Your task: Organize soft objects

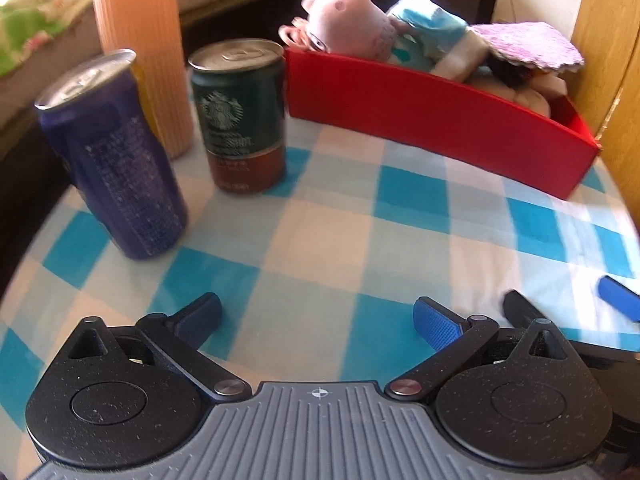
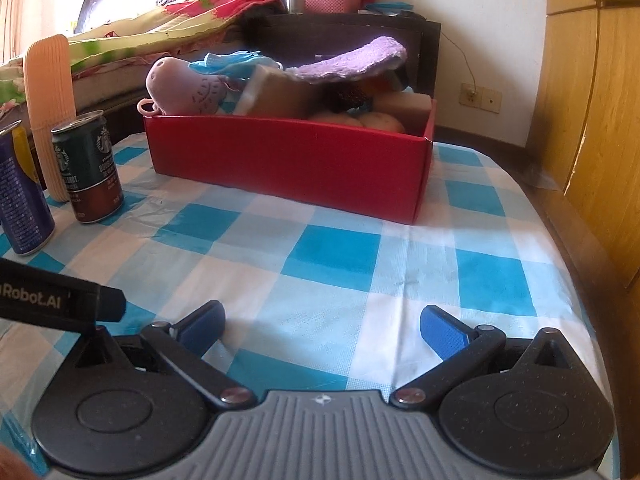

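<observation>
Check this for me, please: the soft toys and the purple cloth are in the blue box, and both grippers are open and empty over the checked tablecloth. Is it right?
Not quite: the box is red, not blue, as the right wrist view shows. The rest holds: the soft toys and the purple cloth are in it, and the left gripper and the right gripper are open and empty over the checked tablecloth.

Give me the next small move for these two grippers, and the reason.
Probably just draw both grippers back and stop. The left gripper and right gripper are open and empty over the checked cloth, the soft things already sit piled in the red box, and only cans stand outside it.
</observation>
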`<state>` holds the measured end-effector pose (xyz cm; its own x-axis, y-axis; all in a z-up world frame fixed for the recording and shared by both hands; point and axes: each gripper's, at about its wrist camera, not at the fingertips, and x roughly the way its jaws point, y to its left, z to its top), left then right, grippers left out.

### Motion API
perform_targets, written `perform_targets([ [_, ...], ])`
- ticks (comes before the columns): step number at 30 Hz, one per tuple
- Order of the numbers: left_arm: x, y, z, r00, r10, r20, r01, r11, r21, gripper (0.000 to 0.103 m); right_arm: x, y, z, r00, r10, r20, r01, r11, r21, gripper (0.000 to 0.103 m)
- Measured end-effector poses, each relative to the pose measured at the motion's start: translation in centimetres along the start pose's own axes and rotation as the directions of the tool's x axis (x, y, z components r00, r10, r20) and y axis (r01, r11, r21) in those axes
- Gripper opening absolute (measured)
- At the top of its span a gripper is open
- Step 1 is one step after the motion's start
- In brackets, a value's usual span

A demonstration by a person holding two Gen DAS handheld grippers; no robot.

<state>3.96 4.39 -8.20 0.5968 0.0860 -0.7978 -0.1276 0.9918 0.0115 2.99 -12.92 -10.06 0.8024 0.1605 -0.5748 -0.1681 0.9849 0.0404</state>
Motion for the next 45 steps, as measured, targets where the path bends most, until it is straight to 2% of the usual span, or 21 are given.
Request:
perform_targets([
  [17, 0.5, -0.3, -0.5, 0.997, 0.038, 0.068, -0.039, 0.999, 0.000, 0.098, 0.0, 0.1, 0.0, 1.000, 0.001, 0.001, -0.001, 1.000, 0.002, 0.085],
  [22, 0.5, -0.2, -1.5, 0.988, 0.048, 0.147, -0.046, 0.999, -0.019, 0.098, 0.0, 0.1, 0.0, 1.000, -0.001, 0.003, 0.001, 1.000, 0.000, 0.085],
  [26, 0.7, -0.1, -2.4, 0.972, 0.046, 0.232, -0.046, 0.999, -0.005, 0.098, 0.0, 0.1, 0.0, 1.000, 0.001, 0.002, -0.001, 1.000, 0.003, 0.085],
  [36, 0.0, 0.2, -3.0, 0.971, 0.047, 0.236, -0.045, 0.999, -0.015, 0.098, -0.1, 0.0, -0.1, 1.000, 0.002, 0.006, -0.002, 1.000, 0.006, 0.085],
  [45, -0.6, 0.2, -3.9, 0.967, 0.078, 0.241, -0.073, 0.997, -0.030, 0.098, -0.1, 0.0, -0.1, 1.000, 0.001, 0.009, -0.001, 1.000, 0.005, 0.085],
])
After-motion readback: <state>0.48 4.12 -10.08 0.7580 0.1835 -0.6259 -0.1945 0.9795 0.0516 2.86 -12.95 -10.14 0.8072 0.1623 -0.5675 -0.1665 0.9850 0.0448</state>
